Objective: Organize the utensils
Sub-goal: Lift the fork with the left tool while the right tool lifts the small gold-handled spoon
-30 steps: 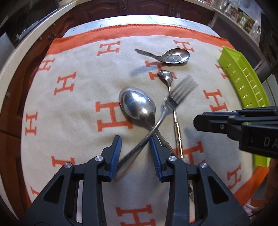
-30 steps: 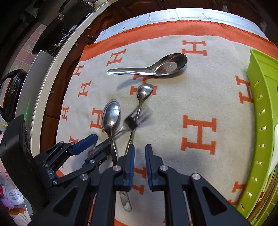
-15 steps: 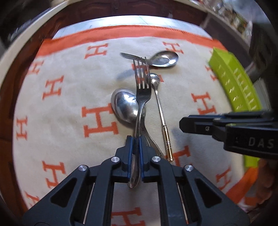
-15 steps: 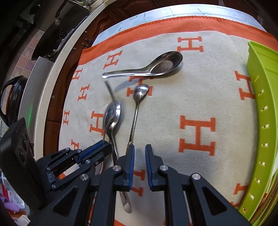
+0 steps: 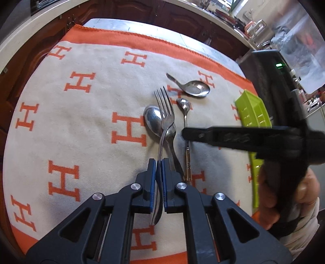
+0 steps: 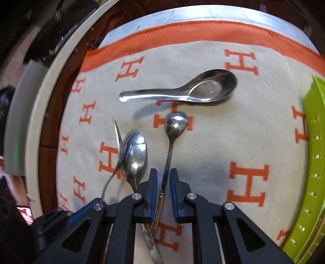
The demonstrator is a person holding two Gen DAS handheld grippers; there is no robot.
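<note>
1. The worktop point(image 6: 182, 14) is pale and shows as a thin strip along the top of the frame.
2. A cream blanket point(image 6: 213, 142) with orange H letters and an orange edge covers most of the worktop.
3. A short, wide soup spoon point(image 6: 182, 91) lies flat on the blanket in the upper middle, bowl to the right.
4. A big spoon point(image 6: 135, 154) lies on the blanket left of the middle.
5. A small spoon point(image 6: 174, 126) with a gold handle lies just right of the big spoon.
6. A green tray point(image 6: 312, 162) sits on the blanket at the right edge.
</note>
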